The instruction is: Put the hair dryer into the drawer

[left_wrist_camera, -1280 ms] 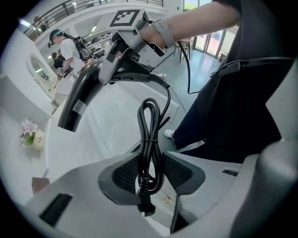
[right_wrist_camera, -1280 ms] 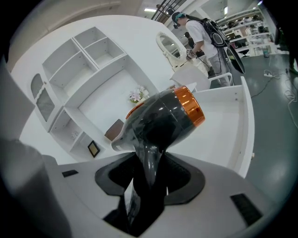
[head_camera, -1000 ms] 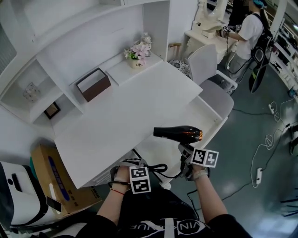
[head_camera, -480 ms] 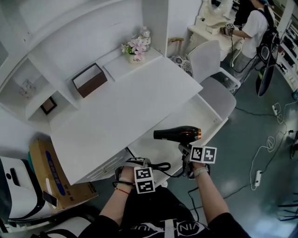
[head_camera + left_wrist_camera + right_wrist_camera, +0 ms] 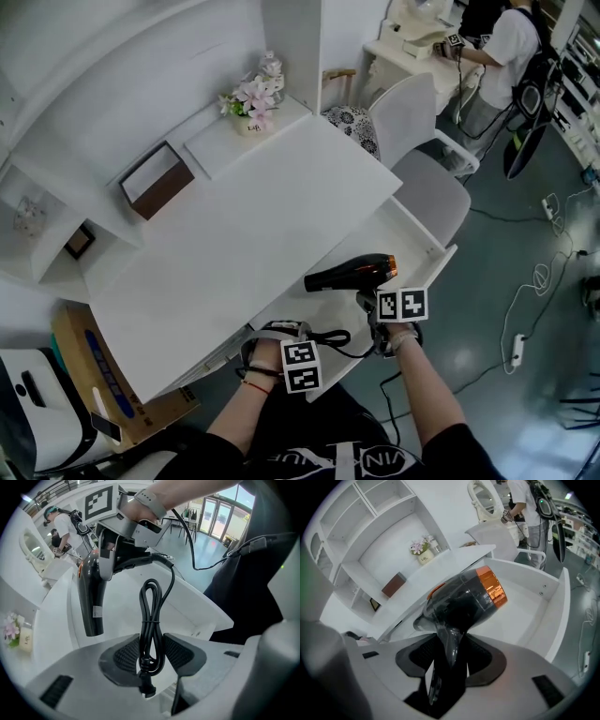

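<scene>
The black hair dryer [image 5: 349,275] with an orange rear ring hangs over the open white drawer [image 5: 424,246], nozzle to the left. My right gripper [image 5: 368,302] is shut on its handle; in the right gripper view the handle [image 5: 449,651] sits between both pads of my right gripper [image 5: 451,656]. My left gripper [image 5: 272,330] is shut on the bundled black cord [image 5: 323,337]. In the left gripper view the tied cord loop [image 5: 151,620] is pinched in my left gripper [image 5: 152,653], and the hair dryer [image 5: 91,597] hangs beyond it above the drawer's floor [image 5: 126,606].
The white desk top [image 5: 244,234] lies behind the drawer, with a brown box [image 5: 155,178] and a flower pot [image 5: 248,108] on its rear ledge. A white chair [image 5: 427,159] stands right of the drawer. A cardboard box [image 5: 98,384] sits at lower left. A person [image 5: 497,56] stands far right.
Both grippers have sunk and shifted with the hair dryer and its cord, closer down over the open drawer. The dryer's nozzle now tips slightly downward. Neither grip has changed.
</scene>
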Demonstrator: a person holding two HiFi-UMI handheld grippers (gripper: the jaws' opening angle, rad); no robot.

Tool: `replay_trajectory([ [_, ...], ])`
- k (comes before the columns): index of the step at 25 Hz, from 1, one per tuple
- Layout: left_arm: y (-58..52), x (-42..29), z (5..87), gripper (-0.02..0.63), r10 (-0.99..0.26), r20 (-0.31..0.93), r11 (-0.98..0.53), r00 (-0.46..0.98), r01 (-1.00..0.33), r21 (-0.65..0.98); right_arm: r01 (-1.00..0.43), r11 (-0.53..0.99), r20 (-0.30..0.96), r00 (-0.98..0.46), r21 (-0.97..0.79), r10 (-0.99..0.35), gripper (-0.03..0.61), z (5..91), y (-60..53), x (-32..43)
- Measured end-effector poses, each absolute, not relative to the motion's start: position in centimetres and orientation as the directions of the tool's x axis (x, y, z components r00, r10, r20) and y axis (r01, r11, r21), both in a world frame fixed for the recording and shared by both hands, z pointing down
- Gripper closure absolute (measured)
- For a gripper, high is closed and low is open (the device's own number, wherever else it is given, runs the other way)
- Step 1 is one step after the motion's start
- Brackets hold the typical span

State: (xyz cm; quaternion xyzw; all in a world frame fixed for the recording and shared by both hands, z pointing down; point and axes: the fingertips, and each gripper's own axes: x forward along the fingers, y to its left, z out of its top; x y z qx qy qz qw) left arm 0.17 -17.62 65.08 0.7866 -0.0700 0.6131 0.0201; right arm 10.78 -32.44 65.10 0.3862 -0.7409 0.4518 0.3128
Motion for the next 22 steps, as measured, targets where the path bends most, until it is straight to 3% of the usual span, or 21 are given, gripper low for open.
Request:
replay_trajectory([
  [10, -21.6, 0.1, 66.5, 0.443, -0.072, 0.973, -0.988, 0.217, -0.152, -0.039, -0.838, 0.394, 0.858, -0.478, -0.378, -0.191, 0.400, 67.9, -36.5, 8.7],
  [22, -22.4, 0.0, 69.1, 0.445, -0.051, 0.977, -0.986, 0.206, -0.164, -0.017, -0.743, 0.465, 0.817, -0.572, -0.482, -0.067, 0.399, 71.1, -37.9, 6.9],
])
